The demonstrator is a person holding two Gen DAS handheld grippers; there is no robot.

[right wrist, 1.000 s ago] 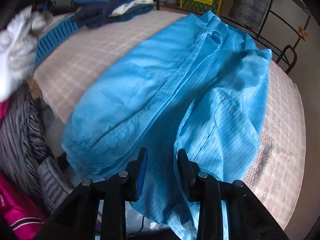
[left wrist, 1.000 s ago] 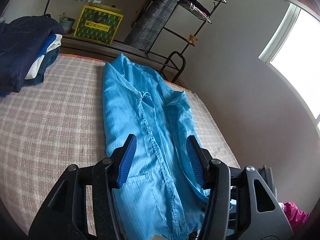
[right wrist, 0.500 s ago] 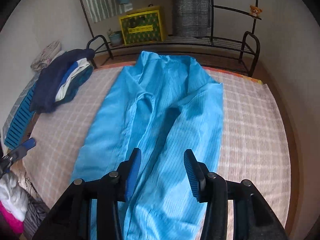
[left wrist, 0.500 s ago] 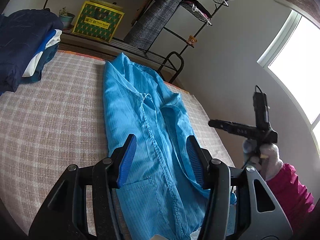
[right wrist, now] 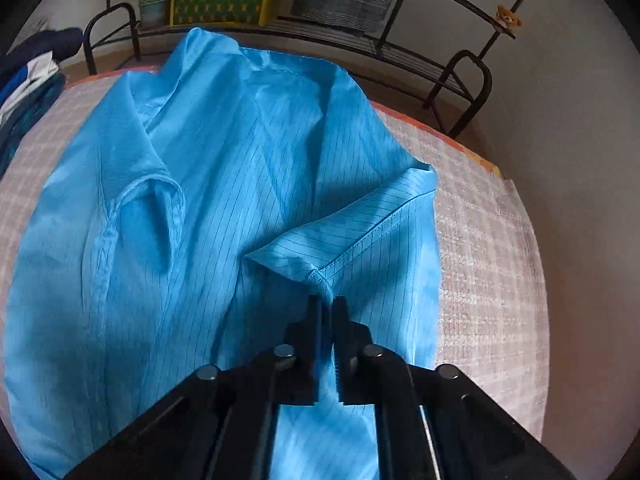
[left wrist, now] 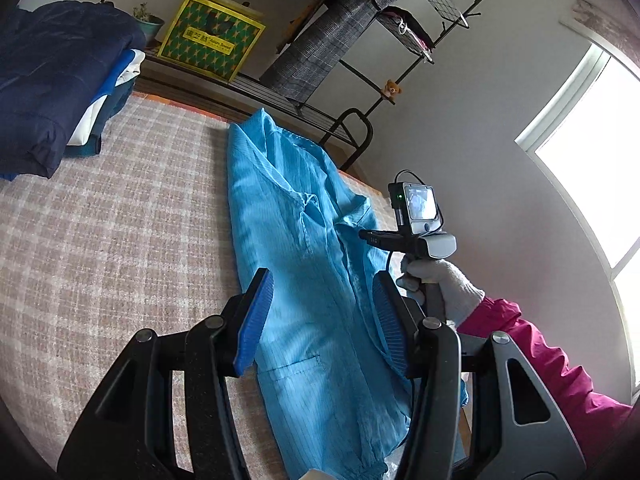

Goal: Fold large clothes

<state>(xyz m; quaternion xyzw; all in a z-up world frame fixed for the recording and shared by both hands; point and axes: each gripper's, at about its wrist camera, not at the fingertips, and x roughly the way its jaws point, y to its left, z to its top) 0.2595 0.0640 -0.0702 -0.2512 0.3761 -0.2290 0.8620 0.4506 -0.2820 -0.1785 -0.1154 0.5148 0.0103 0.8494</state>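
A large bright-blue pinstriped shirt [left wrist: 296, 248] lies lengthwise on the checked bed cover [left wrist: 112, 248], collar toward the far end. My left gripper [left wrist: 320, 312] is open and empty above the shirt's lower part. My right gripper [right wrist: 327, 308] is shut on a folded sleeve cuff of the shirt [right wrist: 344, 232] near its right side. The right gripper [left wrist: 372, 236] also shows in the left wrist view, held by a white-gloved hand [left wrist: 440, 284] over the shirt's right edge.
A pile of folded dark clothes [left wrist: 52, 80] sits at the far left of the bed. A black metal rack [right wrist: 460, 76] with a yellow-green box [left wrist: 212, 40] and hanging garments stands behind the bed. A window [left wrist: 592, 152] is on the right wall.
My right gripper moved forward and down over the shirt and closed on the sleeve cuff; it was open half a second ago. My left gripper stayed open and nearly still.
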